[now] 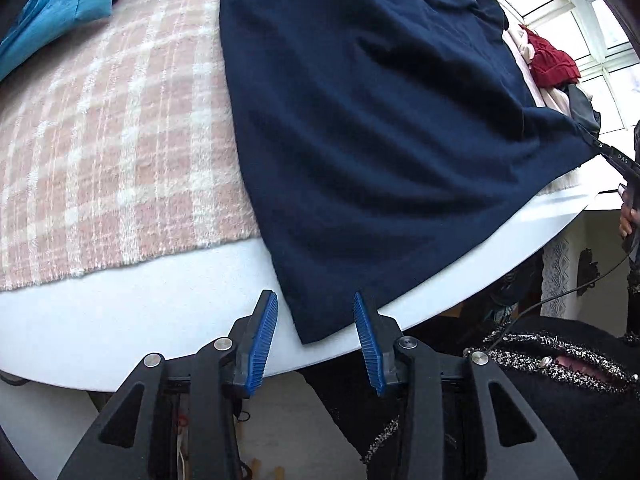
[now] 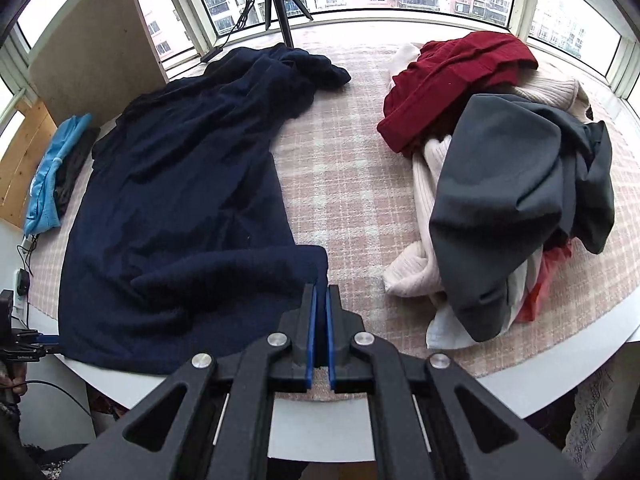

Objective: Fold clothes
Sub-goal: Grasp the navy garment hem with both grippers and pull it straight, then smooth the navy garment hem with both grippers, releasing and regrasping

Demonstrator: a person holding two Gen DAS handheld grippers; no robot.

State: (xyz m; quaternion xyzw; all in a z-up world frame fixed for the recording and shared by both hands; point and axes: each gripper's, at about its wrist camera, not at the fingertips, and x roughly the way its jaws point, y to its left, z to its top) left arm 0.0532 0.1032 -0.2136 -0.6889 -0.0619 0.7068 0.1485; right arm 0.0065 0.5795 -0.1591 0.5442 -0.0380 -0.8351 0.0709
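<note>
A navy garment (image 1: 380, 140) lies spread on a pink plaid blanket (image 1: 100, 152), and its near hem hangs over the white table rim (image 1: 120, 332). My left gripper (image 1: 314, 298) is open and points down over the hem's near corner. That corner lies between the blue pads (image 1: 260, 336), and they do not press on it. The right gripper (image 2: 321, 292) is shut on the garment's other near corner (image 2: 308, 264). From the left wrist view, that corner is drawn to a point at the right gripper (image 1: 600, 146).
A heap of red, cream and grey clothes (image 2: 500, 184) fills the right side of the blanket. A folded blue item (image 2: 48, 176) lies at the far left. A tripod (image 2: 280, 4) stands by the windows. A person's dark tweed-trimmed clothing (image 1: 560, 360) is close to the table edge.
</note>
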